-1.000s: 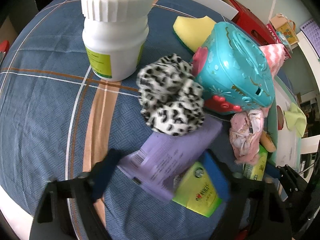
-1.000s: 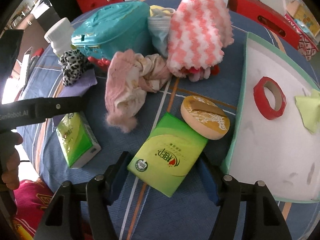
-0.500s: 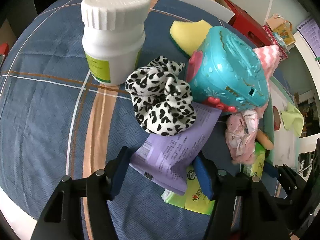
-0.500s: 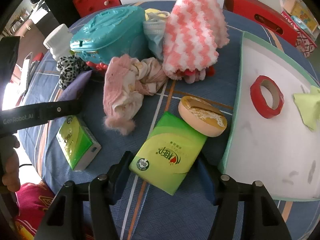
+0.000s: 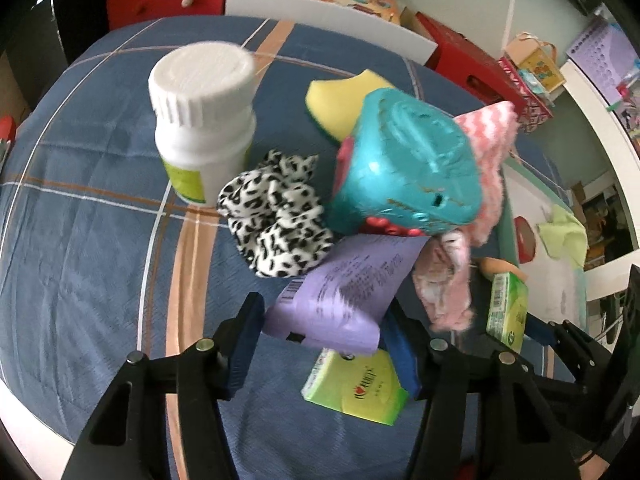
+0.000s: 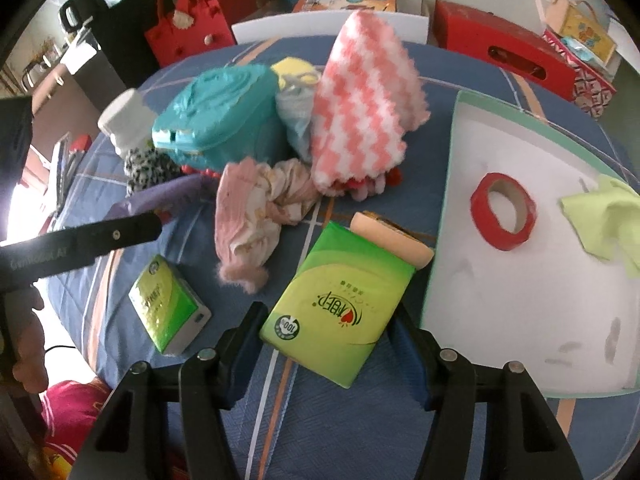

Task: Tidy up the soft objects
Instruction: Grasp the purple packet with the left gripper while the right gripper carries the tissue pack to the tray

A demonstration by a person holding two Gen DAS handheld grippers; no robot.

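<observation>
1. Left gripper point(image 5: 320, 328) pinches the purple packet point(image 5: 344, 292) between its fingers, lifted over the counter point(image 5: 80, 240); they have just been closing.
2. Right gripper point(image 6: 326, 336) pinches the green tissue pack point(image 6: 340, 304) — raised, just left of the white tray point(image 6: 520, 280).
3. Next, likely: carry both to the tray.

A blue checked cloth point(image 6: 360, 432) with orange and white stripes is covering the table. Behind it a white chair back point(image 5: 328, 20) is poking up, red felt bags point(image 6: 188, 28) are sitting by a dark cabinet, and bright daylight is blowing out the left edge point(image 6: 12, 208).
</observation>
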